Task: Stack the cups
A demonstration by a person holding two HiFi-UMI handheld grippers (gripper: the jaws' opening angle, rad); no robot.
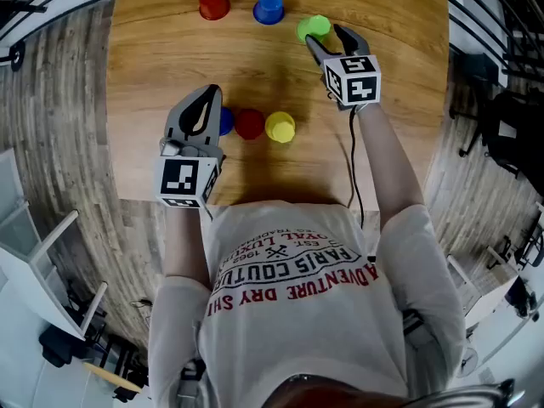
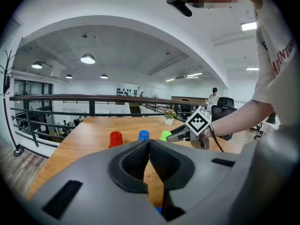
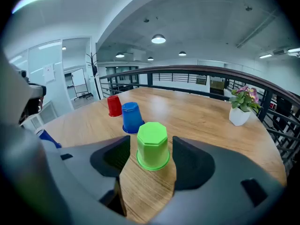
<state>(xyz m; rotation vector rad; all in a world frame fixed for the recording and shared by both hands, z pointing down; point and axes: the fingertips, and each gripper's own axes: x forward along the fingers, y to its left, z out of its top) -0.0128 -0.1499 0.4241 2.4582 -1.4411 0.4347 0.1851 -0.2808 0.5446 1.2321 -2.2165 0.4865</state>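
Right gripper (image 1: 324, 34): jaws wide, straddling inverted green plastic cup (image 3: 152, 144) near wooden table's (image 1: 399, 100) far edge; pads clear of cup. Blue plastic cup (image 3: 131, 117) and red plastic cup (image 3: 114, 106) stand in line beside it. Left gripper (image 1: 212, 90): jaws together, empty, partly covering second blue cup (image 1: 226, 121). Second red cup (image 1: 249, 124) and yellow plastic cup (image 1: 280, 127) alongside, toward near edge.

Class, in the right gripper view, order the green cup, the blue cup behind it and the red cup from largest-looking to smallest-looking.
1. green cup
2. blue cup
3. red cup
Nearness to the camera drives this order; their true sizes may match.
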